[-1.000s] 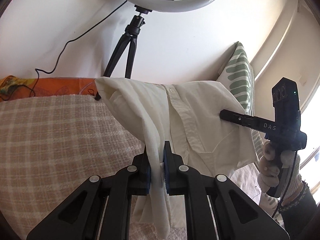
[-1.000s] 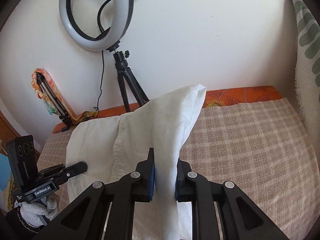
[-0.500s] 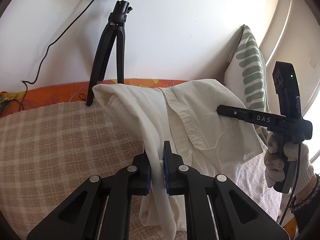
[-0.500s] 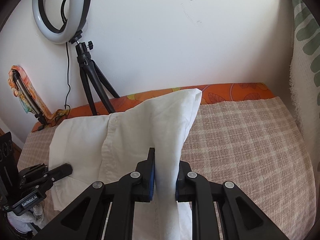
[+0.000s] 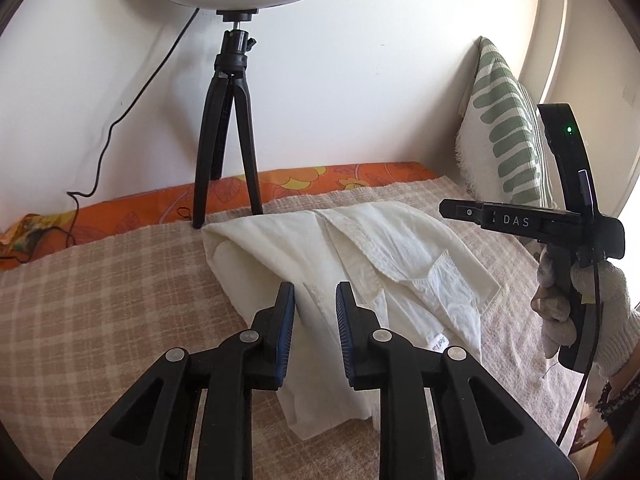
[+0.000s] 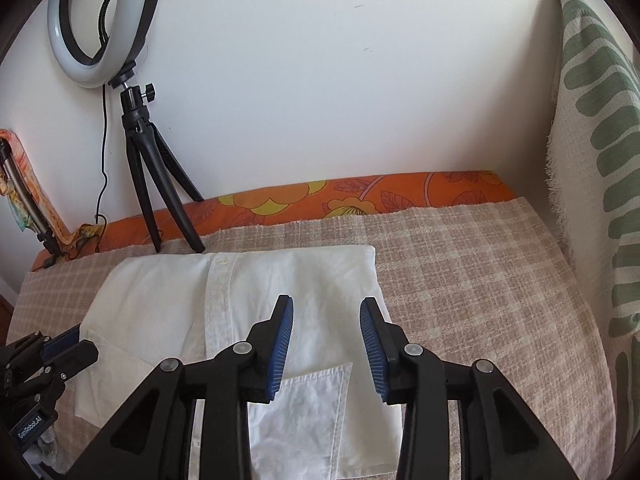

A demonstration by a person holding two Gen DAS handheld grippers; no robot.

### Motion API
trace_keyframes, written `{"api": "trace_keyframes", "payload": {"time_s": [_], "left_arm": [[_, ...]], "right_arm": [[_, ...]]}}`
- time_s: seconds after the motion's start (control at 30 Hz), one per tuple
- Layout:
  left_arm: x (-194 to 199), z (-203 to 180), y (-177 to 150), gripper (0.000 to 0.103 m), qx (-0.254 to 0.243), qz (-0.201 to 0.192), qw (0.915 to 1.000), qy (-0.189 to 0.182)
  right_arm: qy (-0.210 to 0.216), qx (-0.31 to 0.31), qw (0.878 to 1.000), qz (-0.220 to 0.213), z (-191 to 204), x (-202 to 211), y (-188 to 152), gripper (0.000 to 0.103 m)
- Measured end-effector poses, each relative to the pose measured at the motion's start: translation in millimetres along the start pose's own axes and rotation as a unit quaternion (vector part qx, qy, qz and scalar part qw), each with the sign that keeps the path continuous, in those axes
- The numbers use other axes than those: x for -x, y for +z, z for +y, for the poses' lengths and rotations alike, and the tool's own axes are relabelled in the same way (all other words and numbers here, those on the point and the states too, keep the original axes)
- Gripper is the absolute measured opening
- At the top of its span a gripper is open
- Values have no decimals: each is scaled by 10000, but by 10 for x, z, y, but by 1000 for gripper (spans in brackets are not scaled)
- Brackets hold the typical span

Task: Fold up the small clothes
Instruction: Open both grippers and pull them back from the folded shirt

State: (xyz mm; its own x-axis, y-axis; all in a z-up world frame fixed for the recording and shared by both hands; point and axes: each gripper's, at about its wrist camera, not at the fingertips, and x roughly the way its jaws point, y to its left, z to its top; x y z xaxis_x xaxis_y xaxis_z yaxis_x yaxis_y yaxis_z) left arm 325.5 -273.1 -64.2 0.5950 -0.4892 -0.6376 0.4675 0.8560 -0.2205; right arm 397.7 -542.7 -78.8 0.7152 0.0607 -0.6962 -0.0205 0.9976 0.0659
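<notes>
left tongs (image 5: 316, 304) opening, shirt (image 6: 296, 280) fold between | right tongs (image 6: 326, 320) opening, empty

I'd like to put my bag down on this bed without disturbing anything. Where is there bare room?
The widest bare stretch of blanket lies between the white shirt and the leaf-print pillow. Another bare patch is on the shirt's other side, in front of the tripod. It is crowded around the shirt, where the left gripper and right gripper are both opening.
</notes>
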Motion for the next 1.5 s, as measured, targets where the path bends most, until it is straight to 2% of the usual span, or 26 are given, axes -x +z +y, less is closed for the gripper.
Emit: {"api": "trace_keyframes", "payload": {"time_s": [0.3, 0.47, 0.53, 0.6, 0.83, 0.9, 0.97, 1.07, 1.17, 1.3, 1.37, 1.5], "left_arm": [[526, -159, -72, 19, -201, -230, 9995, -21], [945, -283, -123, 20, -369, -438, 9984, -29], [1112, -336, -147, 23, -426, -526, 9977, -10], [1279, -379, -179, 26, -452, -625, 9970, -2], [1779, -465, -322, 28, -503, -849, 9951, 8], [1899, -474, -381, 33, -532, -902, 9945, 15], [2017, -473, -444, 45, -545, -972, 9938, 51], [2184, -462, -556, 49, -555, -1083, 9925, 100], [2307, -445, -687, 65, -550, -1162, 9915, 179], [2427, -441, -848, 70, -590, -1232, 9901, 310], [2476, -430, -918, 78, -601, -1265, 9893, 405], [2571, -406, -1052, 81, -642, -1289, 9882, 515]], "right_arm": [[70, 161, 9994, -290, 60, 466, -88, 37], [71, 210, 9987, -456, 254, 867, -217, 38], [90, 268, 9982, -531, 353, 1025, -280, 39], [100, 282, 9976, -618, 441, 1185, -346, 48], [111, 280, 9960, -846, 722, 1649, -632, 51], [70, 370, 9953, -896, 821, 1752, -726, 56], [79, 420, 9944, -970, 897, 1842, -823, 62], [129, 337, 9940, -1034, 964, 1940, -955, 69], [141, 280, 9932, -1124, 1044, 2022, -1096, 83], [-61, 420, 9912, -1252, 1203, 2094, -1282, 94], [-140, 466, 9904, -1294, 1264, 2109, -1353, 103], [-192, 482, 9892, -1368, 1326, 2119, -1448, 103]]}}
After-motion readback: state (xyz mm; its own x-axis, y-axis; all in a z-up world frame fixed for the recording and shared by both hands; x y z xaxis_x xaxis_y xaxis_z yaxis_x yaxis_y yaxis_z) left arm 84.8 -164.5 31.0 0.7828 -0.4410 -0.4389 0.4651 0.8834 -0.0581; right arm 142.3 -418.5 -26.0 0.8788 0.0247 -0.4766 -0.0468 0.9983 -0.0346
